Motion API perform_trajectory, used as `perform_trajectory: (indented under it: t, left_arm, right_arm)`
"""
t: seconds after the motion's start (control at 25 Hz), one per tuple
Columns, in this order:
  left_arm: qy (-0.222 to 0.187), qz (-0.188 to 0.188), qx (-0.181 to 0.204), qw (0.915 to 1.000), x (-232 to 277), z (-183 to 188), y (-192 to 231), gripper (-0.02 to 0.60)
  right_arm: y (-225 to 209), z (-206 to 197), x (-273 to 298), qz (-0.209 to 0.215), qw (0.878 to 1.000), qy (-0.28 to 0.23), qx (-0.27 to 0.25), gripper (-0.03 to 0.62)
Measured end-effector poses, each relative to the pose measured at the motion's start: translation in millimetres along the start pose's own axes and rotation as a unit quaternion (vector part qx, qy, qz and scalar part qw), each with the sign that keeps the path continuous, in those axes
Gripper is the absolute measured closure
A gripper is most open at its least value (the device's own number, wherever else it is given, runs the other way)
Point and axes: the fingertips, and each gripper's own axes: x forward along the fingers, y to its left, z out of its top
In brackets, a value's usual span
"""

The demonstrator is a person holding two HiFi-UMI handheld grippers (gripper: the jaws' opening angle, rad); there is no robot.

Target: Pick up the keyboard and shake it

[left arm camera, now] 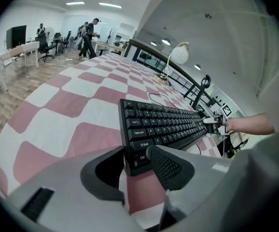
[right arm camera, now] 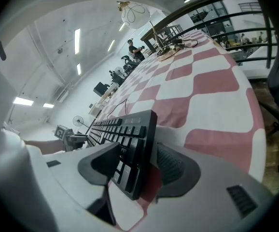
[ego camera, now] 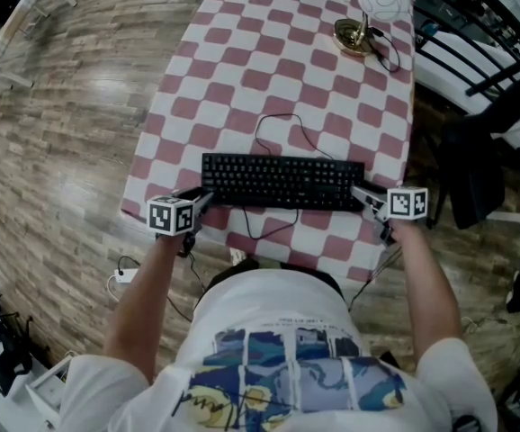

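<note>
Keyboard (ego camera: 282, 182) on table (ego camera: 269, 70), left hand-held gripper (ego camera: 204, 196) and right hand-held gripper (ego camera: 361, 193) wide, astride its ends

Illumination is bright and even, supplied by ceiling strip lights (left arm camera: 88, 4). Shadows on the checked tablecloth (ego camera: 269, 70) are soft and faint. Both gripper views show strong fisheye bending and black corners. The far background is washed out and the near foreground slightly soft.
</note>
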Motion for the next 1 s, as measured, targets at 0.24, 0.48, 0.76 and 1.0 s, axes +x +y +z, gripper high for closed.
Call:
perform_trajectory:
  t: [0.24,0.48,0.76,1.0]
  left_arm:
    - [0.006,-0.019,-0.027,0.9994,5.4,-0.9,-1.3,0.400]
    - [0.003,-0.020,-0.031,0.9993,5.3,-0.1,0.2,0.400]
    - [0.006,-0.031,-0.044,0.9986,2.9,-0.4,1.6,0.400]
    - [-0.007,-0.057,-0.066,0.9962,-0.2,2.3,1.0,0.394]
  right_arm:
    - [4.7,-4.7,7.6,0.013,1.000,0.018,0.011,0.381]
    - [10.7,1.4,3.4,0.015,1.000,0.011,0.024,0.391]
    - [33.8,17.9,-11.7,0.030,0.999,-0.023,0.015,0.405]
    - [77.4,50.8,-38.1,0.071,0.995,-0.066,-0.017,0.447]
